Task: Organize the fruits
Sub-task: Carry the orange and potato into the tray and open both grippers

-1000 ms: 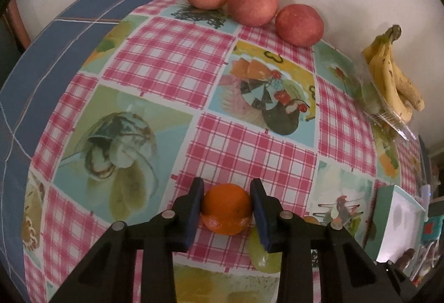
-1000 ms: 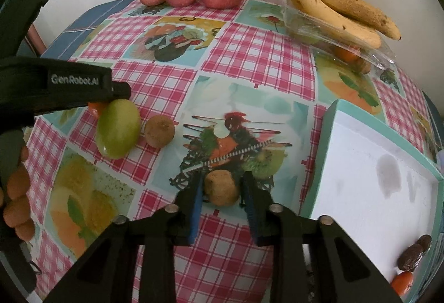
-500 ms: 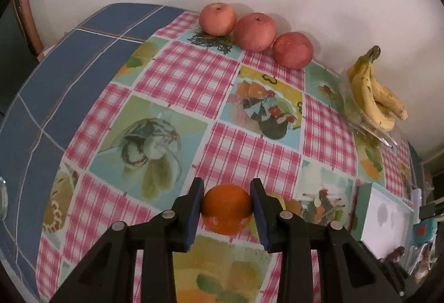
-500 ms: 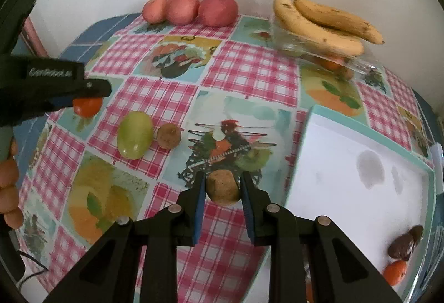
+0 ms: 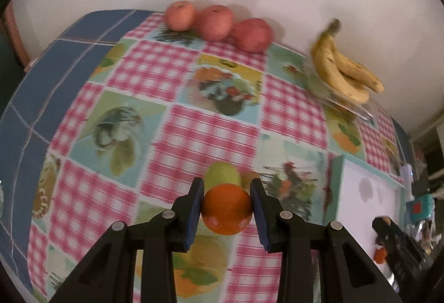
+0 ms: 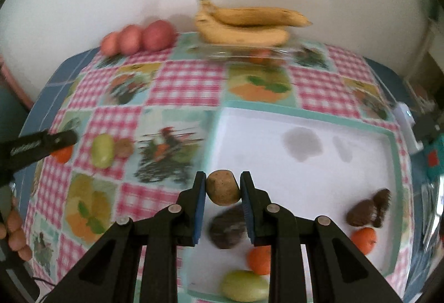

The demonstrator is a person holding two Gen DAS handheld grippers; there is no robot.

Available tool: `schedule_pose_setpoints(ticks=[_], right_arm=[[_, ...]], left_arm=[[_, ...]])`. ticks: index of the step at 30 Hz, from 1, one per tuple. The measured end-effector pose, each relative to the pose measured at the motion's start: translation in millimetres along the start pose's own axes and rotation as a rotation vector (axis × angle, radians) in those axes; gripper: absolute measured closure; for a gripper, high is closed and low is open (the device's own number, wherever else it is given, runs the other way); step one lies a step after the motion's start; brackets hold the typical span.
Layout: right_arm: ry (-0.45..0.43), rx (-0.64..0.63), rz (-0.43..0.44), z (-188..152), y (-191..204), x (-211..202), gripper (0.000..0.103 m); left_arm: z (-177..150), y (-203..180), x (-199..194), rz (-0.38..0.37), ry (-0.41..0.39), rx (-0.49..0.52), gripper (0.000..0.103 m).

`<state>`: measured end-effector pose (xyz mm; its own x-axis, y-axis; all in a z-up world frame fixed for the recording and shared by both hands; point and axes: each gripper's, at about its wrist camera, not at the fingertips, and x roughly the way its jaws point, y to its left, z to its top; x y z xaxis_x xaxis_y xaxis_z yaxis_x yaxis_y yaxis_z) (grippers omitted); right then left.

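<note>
Each claw (image 5: 226,208) is black plastic with blue pads (image 5: 194,208) and silver screws (image 5: 166,214); the left claw's (image 6: 62,146) side carries blurred white lettering (image 6: 25,147).

Both wrist fisheyes look steeply down from close above the pink-checked patchwork tablecloth (image 5: 211,136) toward the white wall, sharing, somewhat blurred, three red apples (image 6: 138,37) and the yellow banana bunch (image 6: 244,25).

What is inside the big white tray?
The tray holds two small oranges, a green fruit and dark brown fruits. The right tongs cover part of one dark fruit and one orange.
</note>
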<state>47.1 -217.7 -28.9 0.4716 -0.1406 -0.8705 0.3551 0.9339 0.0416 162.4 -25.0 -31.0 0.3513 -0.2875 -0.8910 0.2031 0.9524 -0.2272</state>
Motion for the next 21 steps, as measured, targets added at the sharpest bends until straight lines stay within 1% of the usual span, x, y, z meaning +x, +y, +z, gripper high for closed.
schedule_pose_setpoints(ticks=[7,13,15,21], right_arm=[[0.015,0.173,-0.057,3,-70,2,0.077],[0.004,0.303,-0.085,1,-121,-5,0.077],[-0.001,0.340,-0.093,0,-134,-8,0.077],[-0.034,0.391,-0.119,-1,-154,-17,0.077]], left_arm=[[-12,-54,3,-0.059,0.032,0.119,0.066],[-24,-96,-1,-0.078,0.024,0.231,0.067],[-29,-111,-3,-0.089,0.015,0.277,0.066],[-40,-138,-5,-0.134,0.007,0.350,0.066]])
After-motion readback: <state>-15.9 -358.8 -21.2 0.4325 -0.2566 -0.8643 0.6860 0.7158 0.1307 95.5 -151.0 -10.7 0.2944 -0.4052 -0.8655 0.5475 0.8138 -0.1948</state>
